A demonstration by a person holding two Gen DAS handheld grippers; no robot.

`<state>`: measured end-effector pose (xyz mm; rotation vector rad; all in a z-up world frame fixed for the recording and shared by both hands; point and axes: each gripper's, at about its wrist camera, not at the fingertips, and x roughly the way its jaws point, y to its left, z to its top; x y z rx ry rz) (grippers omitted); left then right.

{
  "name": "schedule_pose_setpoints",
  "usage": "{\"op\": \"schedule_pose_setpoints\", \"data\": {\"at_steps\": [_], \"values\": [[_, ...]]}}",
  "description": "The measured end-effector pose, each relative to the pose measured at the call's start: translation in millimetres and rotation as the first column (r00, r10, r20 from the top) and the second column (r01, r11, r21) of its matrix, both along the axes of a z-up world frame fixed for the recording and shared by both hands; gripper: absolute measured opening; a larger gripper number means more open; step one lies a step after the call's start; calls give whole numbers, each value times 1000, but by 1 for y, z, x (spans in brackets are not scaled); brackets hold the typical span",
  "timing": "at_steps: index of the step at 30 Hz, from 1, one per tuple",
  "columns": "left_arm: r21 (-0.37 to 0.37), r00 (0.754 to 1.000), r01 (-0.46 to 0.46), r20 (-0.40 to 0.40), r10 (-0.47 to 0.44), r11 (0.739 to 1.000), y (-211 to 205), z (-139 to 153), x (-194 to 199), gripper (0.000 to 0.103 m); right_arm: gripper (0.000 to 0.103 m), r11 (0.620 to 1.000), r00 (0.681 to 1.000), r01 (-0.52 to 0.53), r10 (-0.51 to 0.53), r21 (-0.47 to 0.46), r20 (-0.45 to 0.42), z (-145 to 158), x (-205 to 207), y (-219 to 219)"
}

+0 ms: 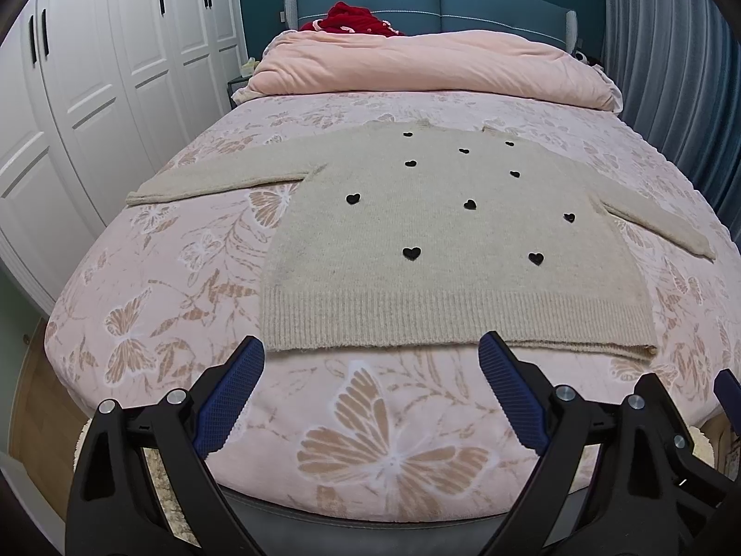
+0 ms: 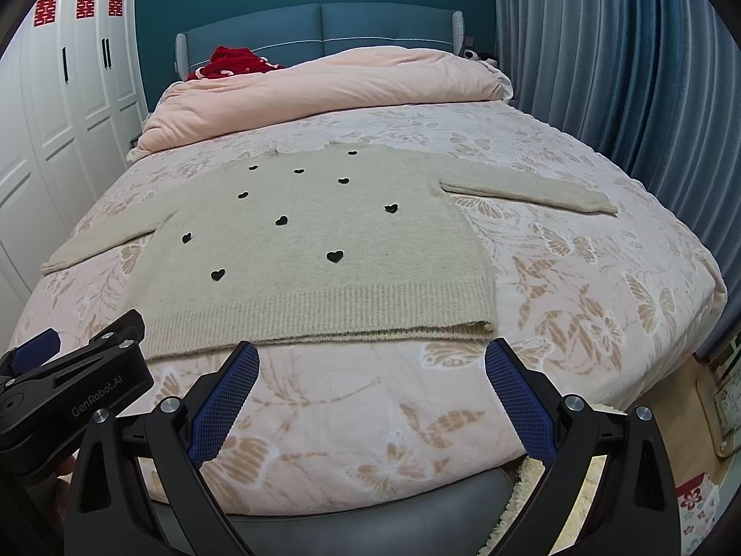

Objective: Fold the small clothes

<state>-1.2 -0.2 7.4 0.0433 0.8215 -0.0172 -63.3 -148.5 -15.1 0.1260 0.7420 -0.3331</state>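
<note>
A small beige knit sweater [image 1: 430,231] with black heart patches lies flat on the bed, both sleeves spread out to the sides and its ribbed hem nearest me. My left gripper [image 1: 373,347] hovers open just short of the hem, nothing between its blue pads. In the right wrist view the same sweater [image 2: 305,250] lies ahead, its hem folded slightly at the right corner. My right gripper [image 2: 370,354] is open too, close to the hem and apart from it. The left gripper's body [image 2: 69,384] shows at the lower left of that view.
The bed [image 1: 194,287] has a pink butterfly-print cover. A rolled pink duvet [image 1: 417,65] and a red garment [image 1: 352,18] lie by the blue headboard. White wardrobe doors [image 1: 92,92] stand on the left, blue curtains [image 2: 602,69] on the right.
</note>
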Motion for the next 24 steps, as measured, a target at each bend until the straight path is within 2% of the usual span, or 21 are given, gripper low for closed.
{"op": "schedule_pose_setpoints", "data": {"at_steps": [24], "values": [[-1, 1000, -5, 2, 5, 1000, 2, -1, -2, 91, 97, 1000, 1000, 3, -3, 2, -3, 1, -3, -4]]}}
